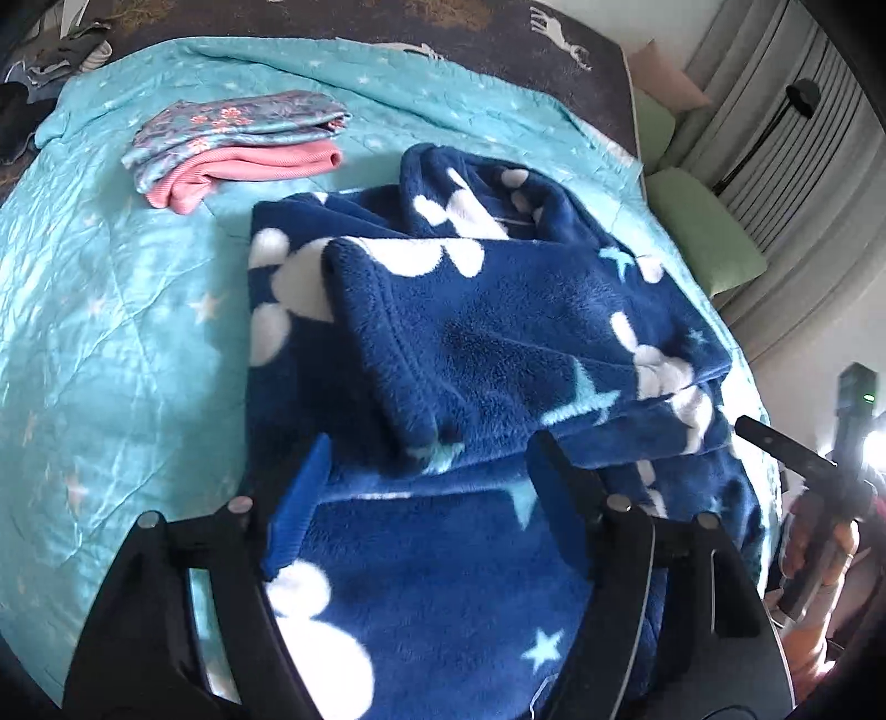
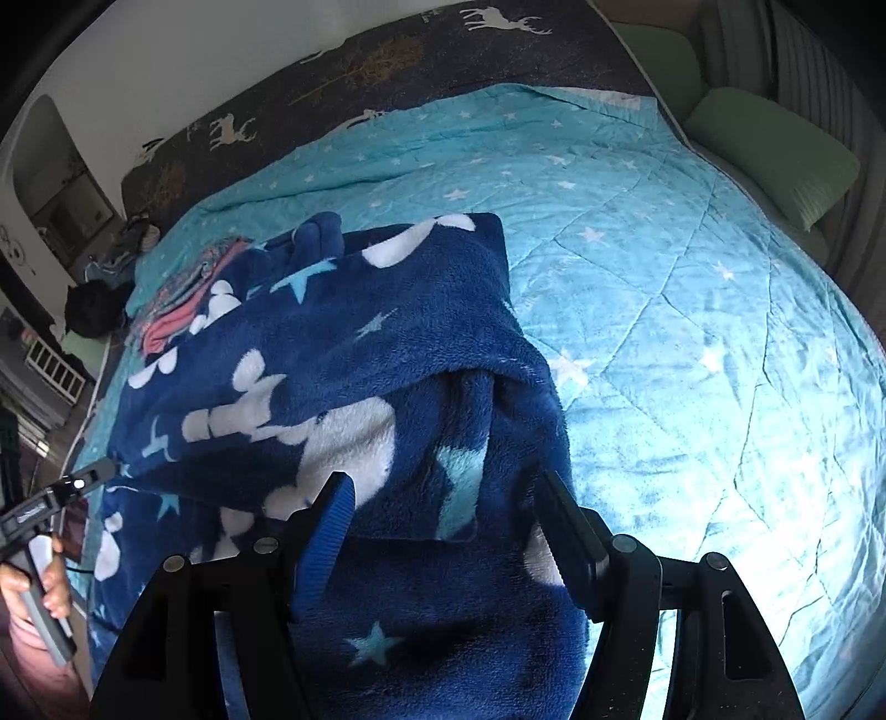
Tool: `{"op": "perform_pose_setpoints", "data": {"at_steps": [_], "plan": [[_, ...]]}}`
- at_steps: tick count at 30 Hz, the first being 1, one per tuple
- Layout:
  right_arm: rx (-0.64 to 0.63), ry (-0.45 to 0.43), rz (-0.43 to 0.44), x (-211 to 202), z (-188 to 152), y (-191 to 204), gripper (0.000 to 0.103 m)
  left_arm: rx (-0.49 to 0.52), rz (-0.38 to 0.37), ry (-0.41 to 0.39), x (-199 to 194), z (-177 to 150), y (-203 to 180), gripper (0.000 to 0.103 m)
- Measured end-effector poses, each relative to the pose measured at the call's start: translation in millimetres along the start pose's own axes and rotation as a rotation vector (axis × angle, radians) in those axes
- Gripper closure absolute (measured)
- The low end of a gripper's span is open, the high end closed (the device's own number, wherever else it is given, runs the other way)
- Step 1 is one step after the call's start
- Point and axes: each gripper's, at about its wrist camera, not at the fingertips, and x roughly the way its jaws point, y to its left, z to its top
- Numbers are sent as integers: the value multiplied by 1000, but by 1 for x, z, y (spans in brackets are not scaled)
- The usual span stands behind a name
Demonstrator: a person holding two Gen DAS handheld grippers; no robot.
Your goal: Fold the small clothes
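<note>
A navy fleece garment [image 1: 470, 332] with white shapes and pale stars lies on the teal quilt [image 1: 111, 332], with one part folded over its middle. My left gripper [image 1: 432, 471] stands open just above the garment's near part, its pads apart with fleece below them. In the right wrist view the same garment [image 2: 332, 360] has a flap lying between the fingers of my right gripper [image 2: 446, 498]. That gripper is open and its pads do not press the cloth. Each view shows the other gripper at its edge, held by a hand [image 2: 33, 587].
A folded floral piece [image 1: 238, 127] sits on a folded pink one [image 1: 249, 166] at the far left of the quilt. A dark deer-print sheet [image 1: 498, 33] lies beyond. Green pillows [image 2: 775, 160] lie off the right side. Loose clothes [image 1: 55, 50] are heaped at the far left corner.
</note>
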Motion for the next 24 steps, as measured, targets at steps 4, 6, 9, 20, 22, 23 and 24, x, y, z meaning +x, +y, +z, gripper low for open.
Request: {"op": "perform_pose_setpoints", "data": {"at_steps": [4, 6, 9, 20, 22, 23, 24], "plan": [[-33, 8, -15, 3, -1, 6, 34, -5, 1, 3, 16, 10, 3, 70], [-20, 18, -18, 6, -1, 4, 34, -38, 16, 27, 22, 17, 8, 93], [-9, 18, -16, 6, -2, 2, 34, 29, 66, -79, -12, 26, -4, 93], [-16, 7, -47, 7, 0, -1, 34, 57, 203, -9, 7, 21, 19, 79], [-31, -11, -49, 1, 5, 1, 34, 36, 197, -31, 3, 16, 20, 76], [-36, -20, -47, -1, 10, 2, 34, 32, 197, -40, -1, 15, 19, 76], [-38, -30, -45, -3, 14, 3, 34, 31, 203, -55, -7, 17, 15, 76]]}}
